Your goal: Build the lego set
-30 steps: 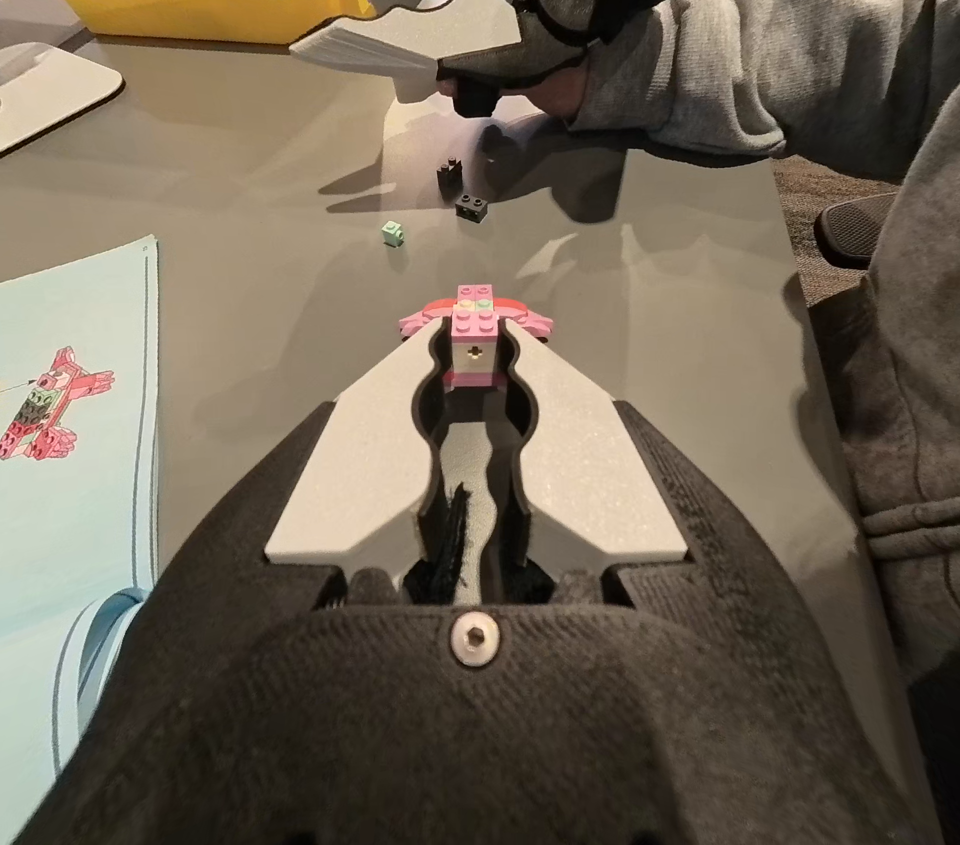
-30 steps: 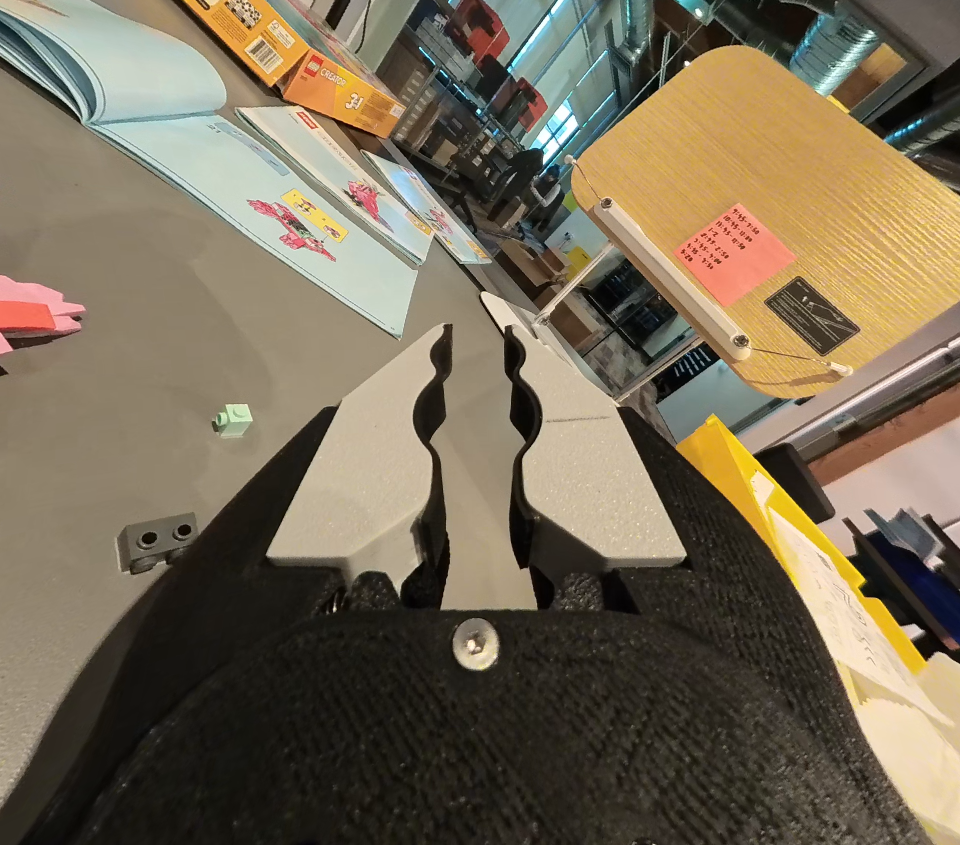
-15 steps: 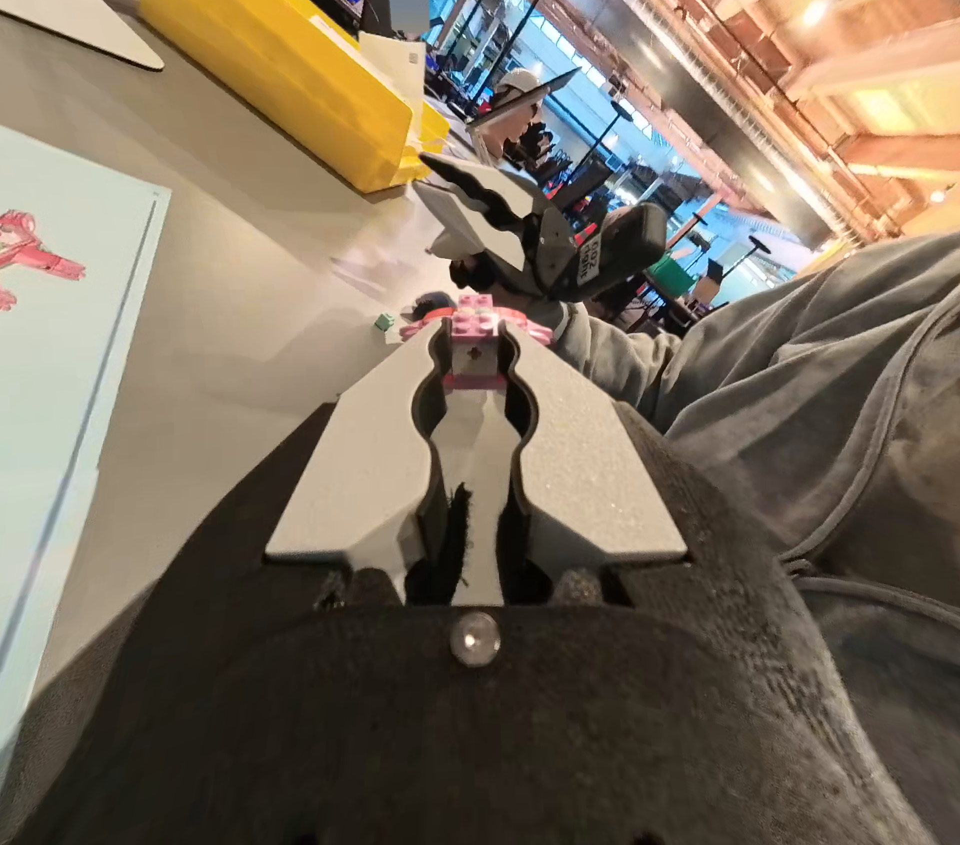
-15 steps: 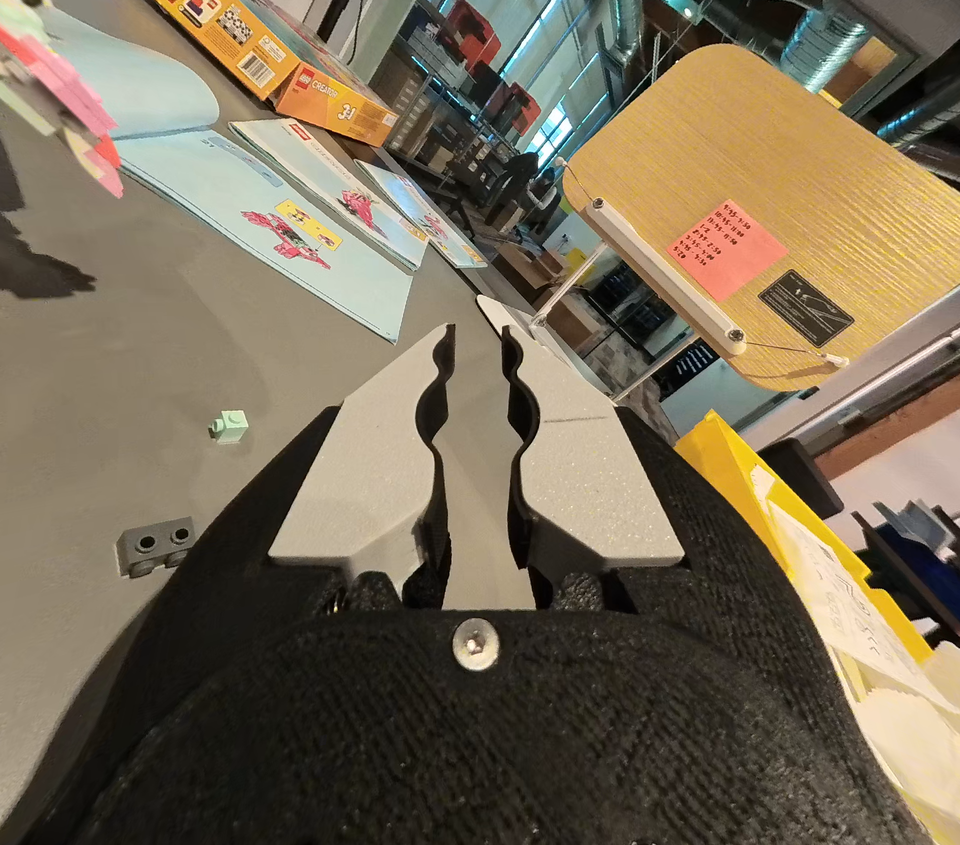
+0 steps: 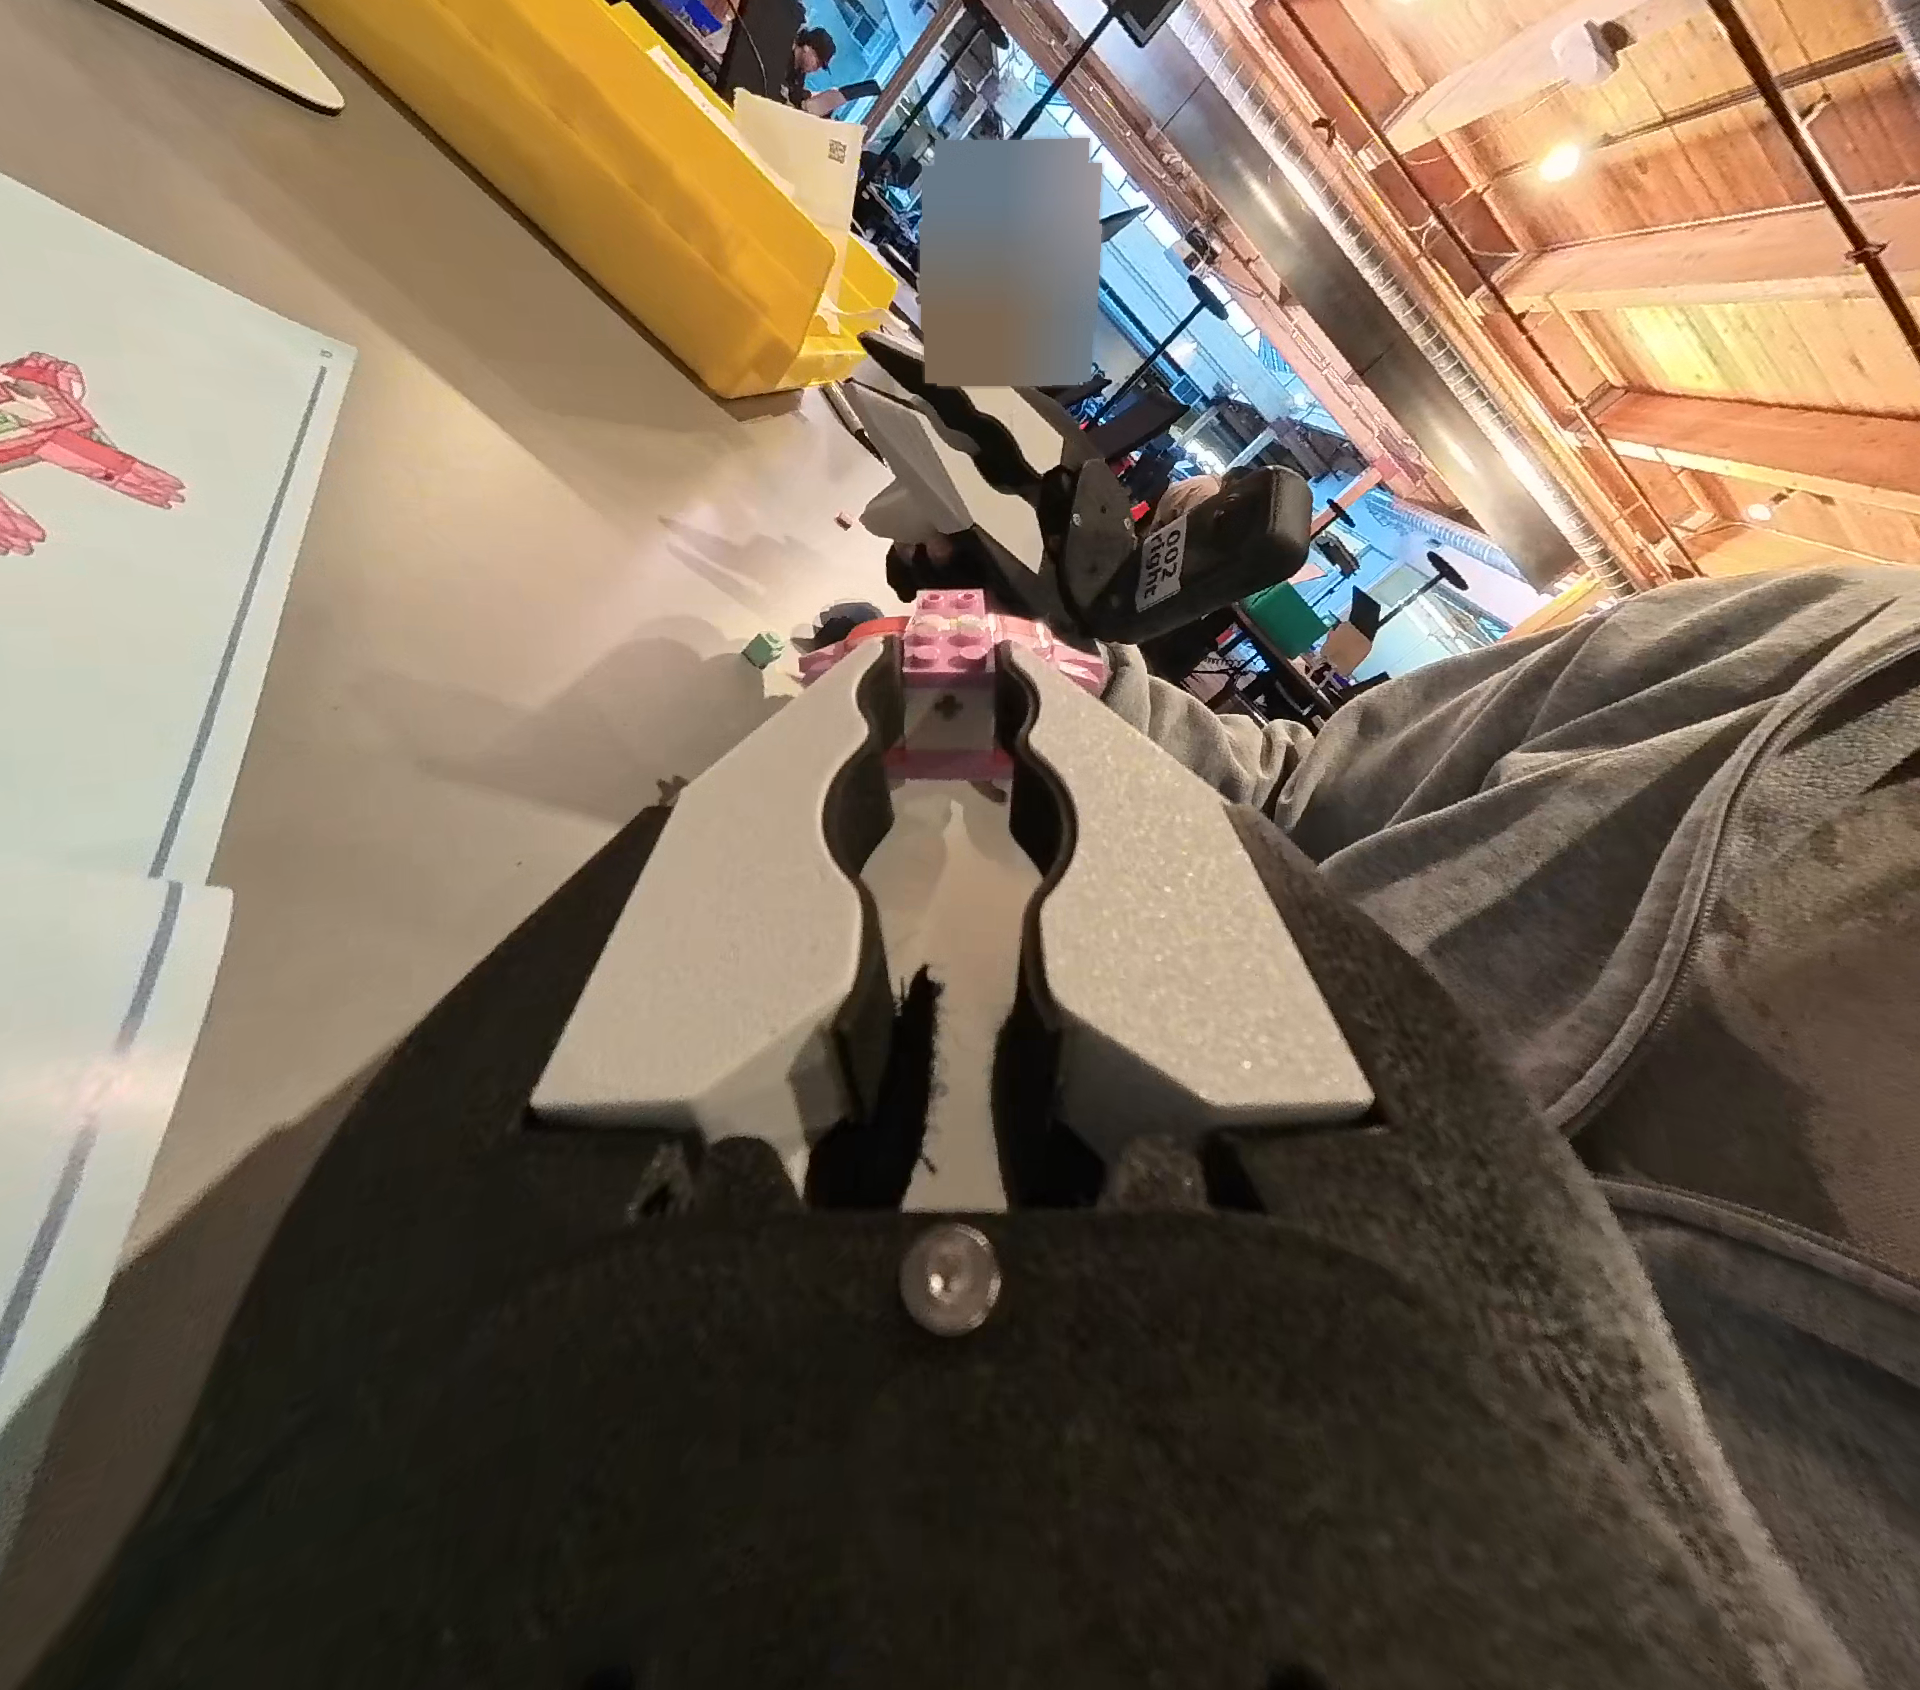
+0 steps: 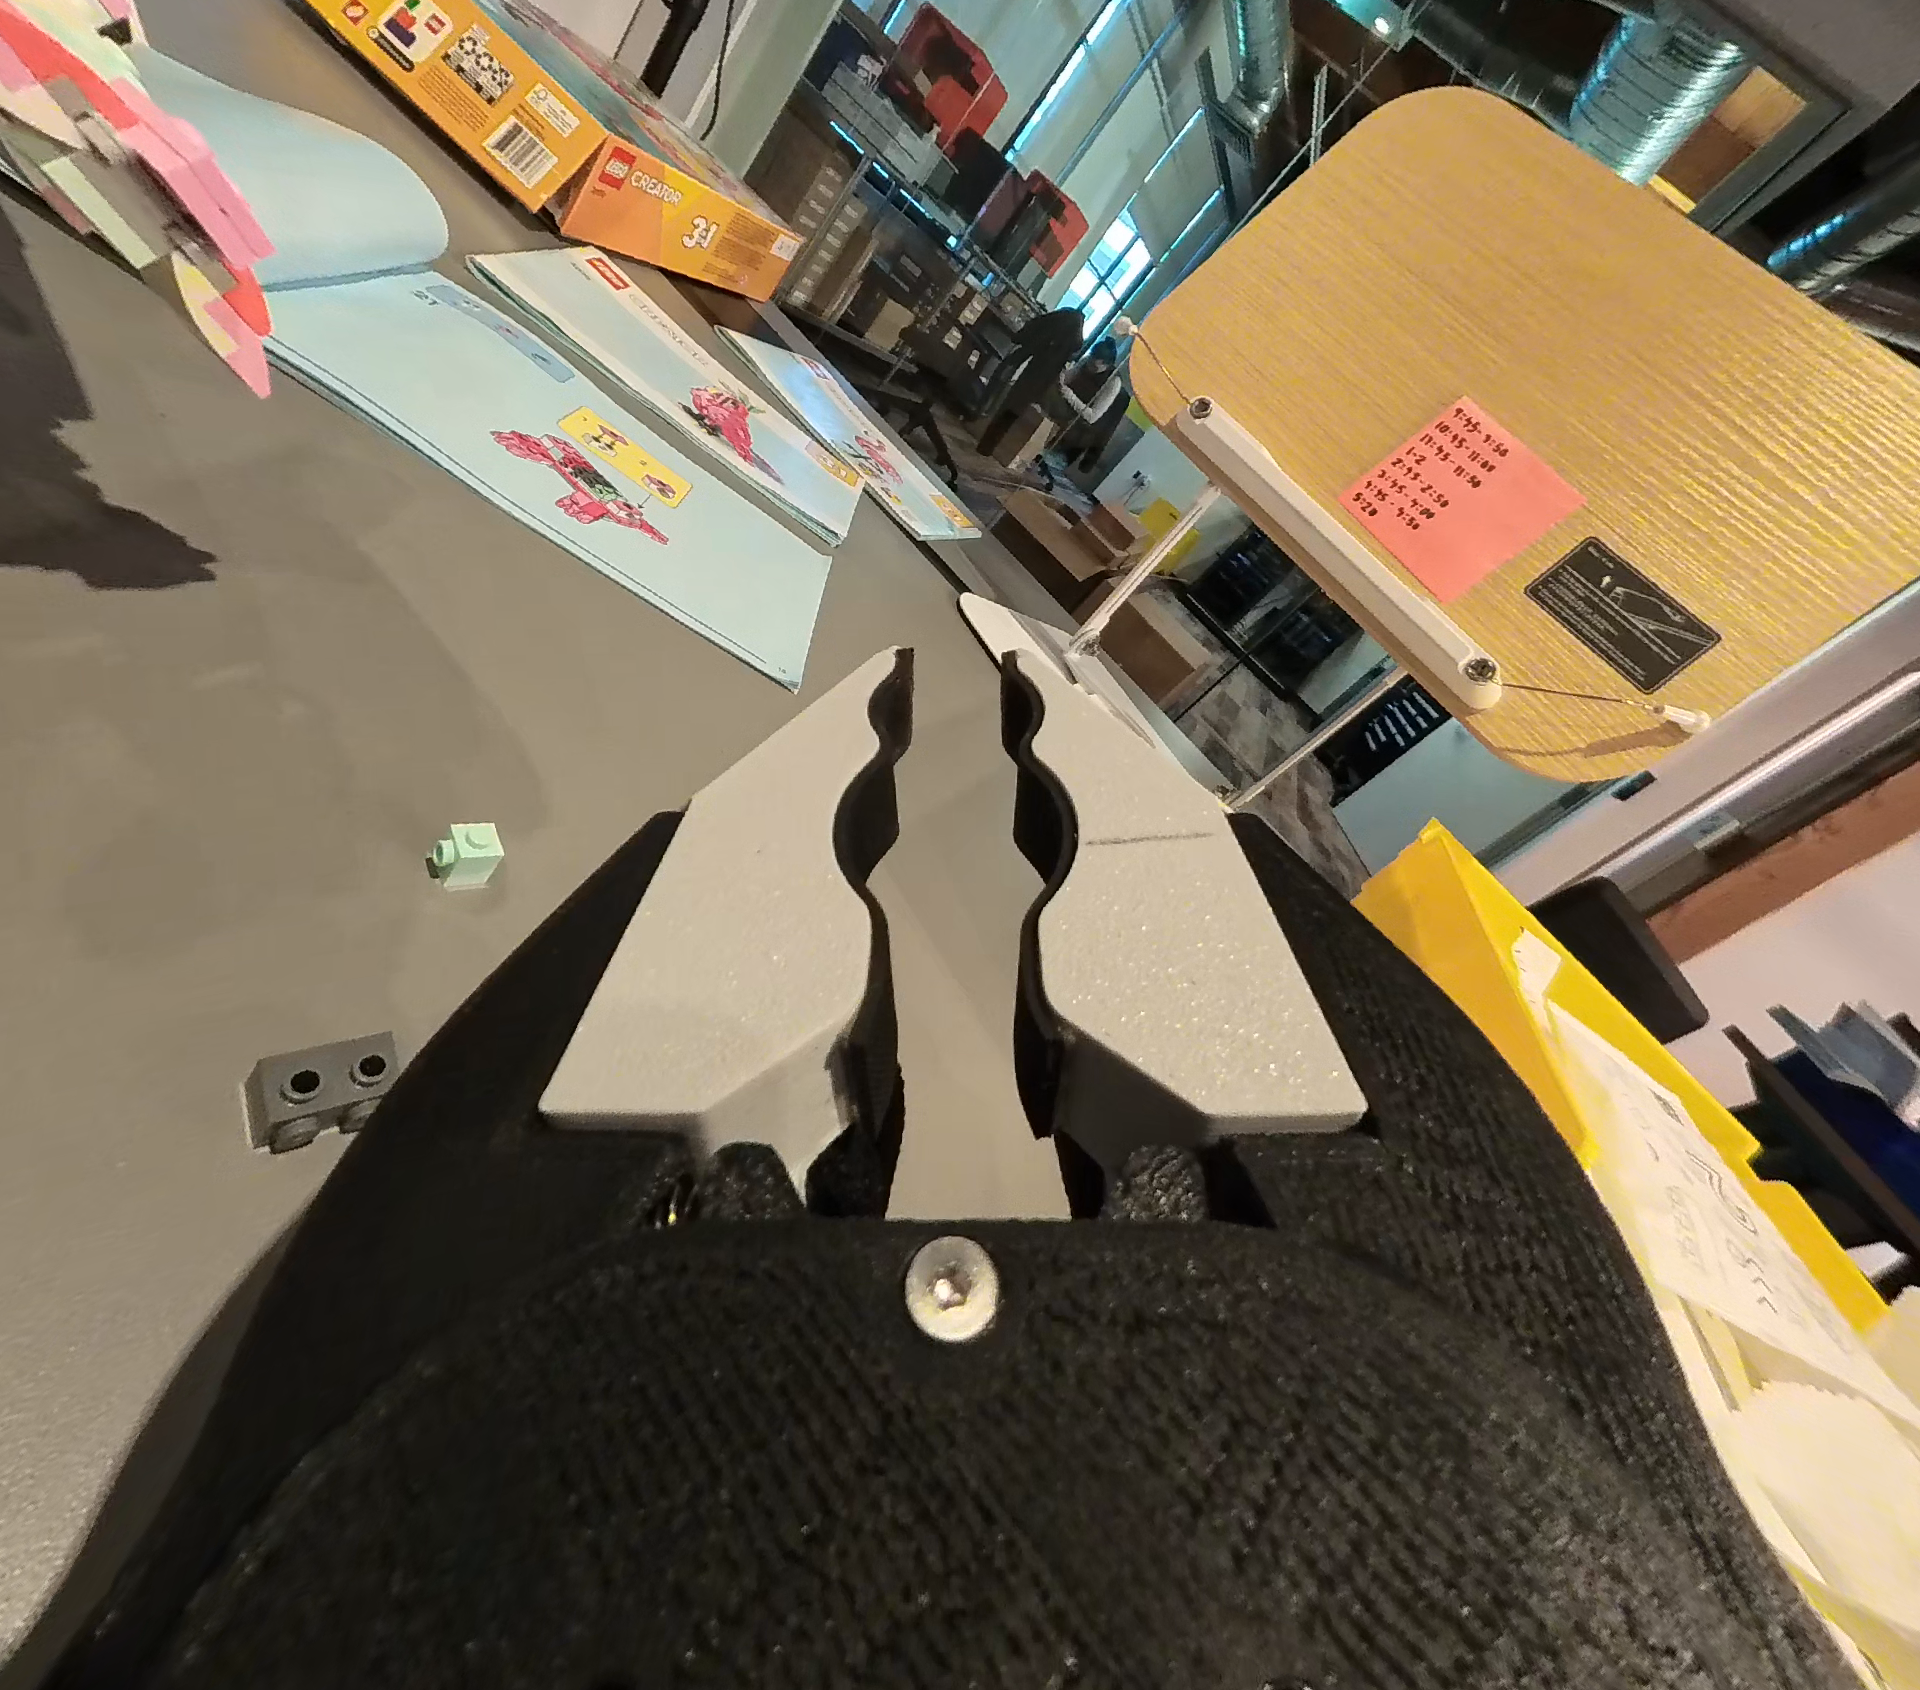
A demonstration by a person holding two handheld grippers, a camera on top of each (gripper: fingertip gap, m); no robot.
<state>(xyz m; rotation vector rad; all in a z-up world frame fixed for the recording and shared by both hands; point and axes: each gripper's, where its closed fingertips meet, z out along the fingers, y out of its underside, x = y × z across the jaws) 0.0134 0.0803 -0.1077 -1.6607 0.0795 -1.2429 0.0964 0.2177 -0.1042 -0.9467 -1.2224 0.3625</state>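
Note:
My left gripper (image 5: 943,659) is shut on the pink lego model (image 5: 940,617), gripping its tan and pink middle block and holding it tilted above the grey table (image 5: 468,560). The model also shows blurred and lifted at the upper left of the right wrist view (image 6: 135,186). My right gripper (image 6: 956,661) is open and empty, low over the table; it shows beyond the model in the left wrist view (image 5: 854,378). A mint brick (image 6: 468,856) and a dark grey two-hole brick (image 6: 322,1090) lie on the table left of its fingers.
Open instruction booklets (image 6: 582,477) lie on the table, one at the left of the left wrist view (image 5: 125,497). An orange lego box (image 6: 499,92) lies behind them. A yellow bin (image 5: 540,113) stands at the table's far edge. A person's grey sleeve (image 5: 1558,809) is at right. Across from one pair of fingers to the other is roughly 15 centimeters. To the mint brick (image 6: 468,856): right tips about 9 centimeters, left tips about 15 centimeters.
My left gripper has lifted the pink model off the table and tilted upward, so its view now faces the ceiling. The right gripper has stayed open and nearly still.

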